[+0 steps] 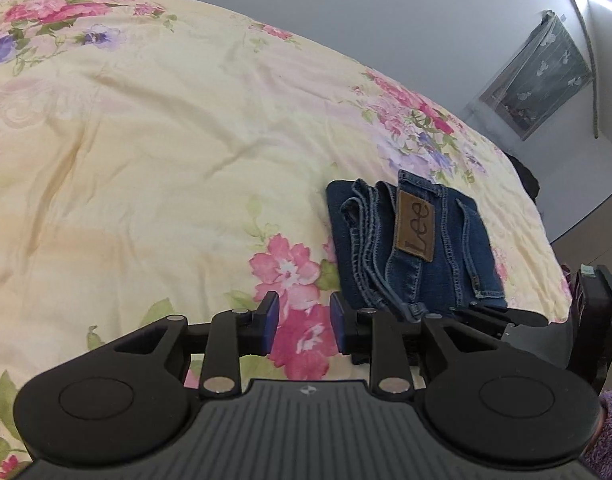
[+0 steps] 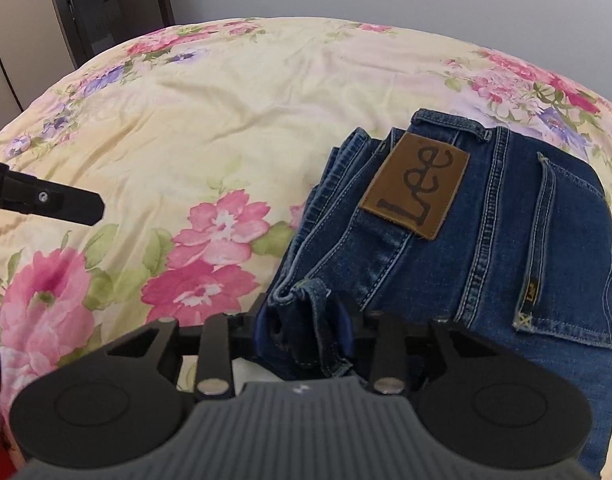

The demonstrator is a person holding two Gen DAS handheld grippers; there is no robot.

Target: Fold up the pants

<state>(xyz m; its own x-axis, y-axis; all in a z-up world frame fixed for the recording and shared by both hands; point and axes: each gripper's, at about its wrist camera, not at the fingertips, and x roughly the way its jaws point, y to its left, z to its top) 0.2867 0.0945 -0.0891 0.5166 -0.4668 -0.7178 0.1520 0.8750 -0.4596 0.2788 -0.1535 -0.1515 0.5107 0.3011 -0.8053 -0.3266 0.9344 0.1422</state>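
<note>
Pretty much done: jeans (image 2: pixel 445 264) folded into a compact stack on the bed (image 1: pixel 146 160). Right gripper (image 2: pixel 302 320) clamped on the near-left denim edge, left gripper (image 1: pixel 304 322) apart, empty. Only letting go left, probably.

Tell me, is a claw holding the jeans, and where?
Yes. The right claw pinches the folded jeans at their near corner, where the bunched edges stick out. The left claw is open over the bedspread, holding nothing.

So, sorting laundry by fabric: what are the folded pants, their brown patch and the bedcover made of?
Pants: blue denim, matte, twill weave and contrast stitching. Patch: looks like leather or imitation, smooth, branded "Lee". Bedcover: thin woven cloth, probably cotton, floral print, soft wrinkles.
</note>
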